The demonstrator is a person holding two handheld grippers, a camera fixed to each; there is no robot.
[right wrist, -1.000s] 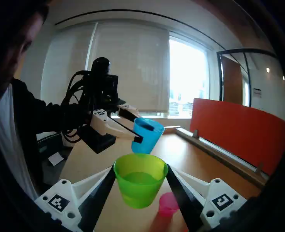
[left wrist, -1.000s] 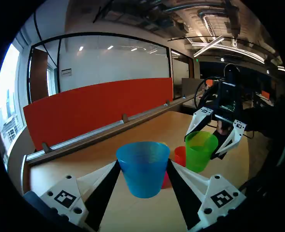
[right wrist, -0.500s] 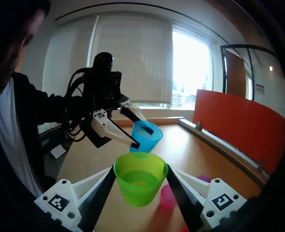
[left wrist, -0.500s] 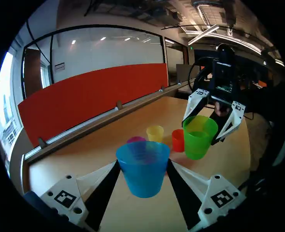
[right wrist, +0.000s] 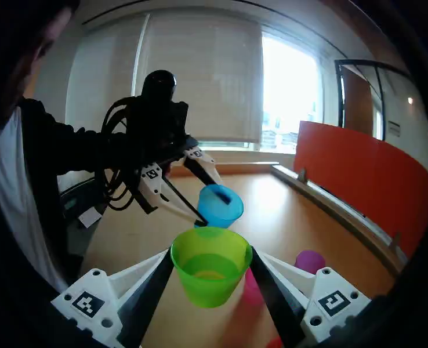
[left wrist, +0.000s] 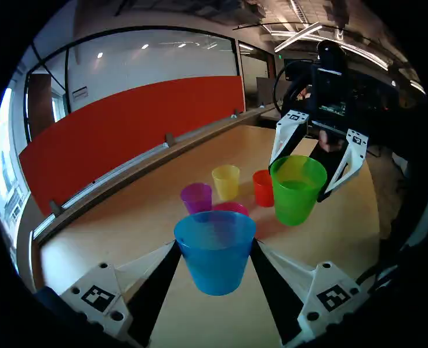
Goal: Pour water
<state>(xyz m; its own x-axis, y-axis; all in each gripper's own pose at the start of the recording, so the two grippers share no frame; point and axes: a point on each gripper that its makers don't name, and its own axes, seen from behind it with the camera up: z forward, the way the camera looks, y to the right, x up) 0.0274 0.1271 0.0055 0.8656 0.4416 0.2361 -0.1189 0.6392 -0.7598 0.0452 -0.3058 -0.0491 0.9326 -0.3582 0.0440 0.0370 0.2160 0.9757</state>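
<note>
Pour not started: left hand-held gripper (left wrist: 215, 246) clamps blue cup (left wrist: 215, 264), right hand-held gripper (right wrist: 211, 255) clamps part-filled green cup (right wrist: 211, 281), both upright.

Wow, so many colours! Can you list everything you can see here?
blue cup: one, blue, in the left gripper
green cup: one, green, liquid inside, in the right gripper
small cups: four, purple cup, yellow cup, orange cup, pink cup, grouped on the table
table: one, light wood
divider panel: one, red, along the table's edge
window: one, bright, far wall
sleeve: one, dark, behind the left gripper
left gripper, right gripper: white, black fingers, each shut on its cup
</note>
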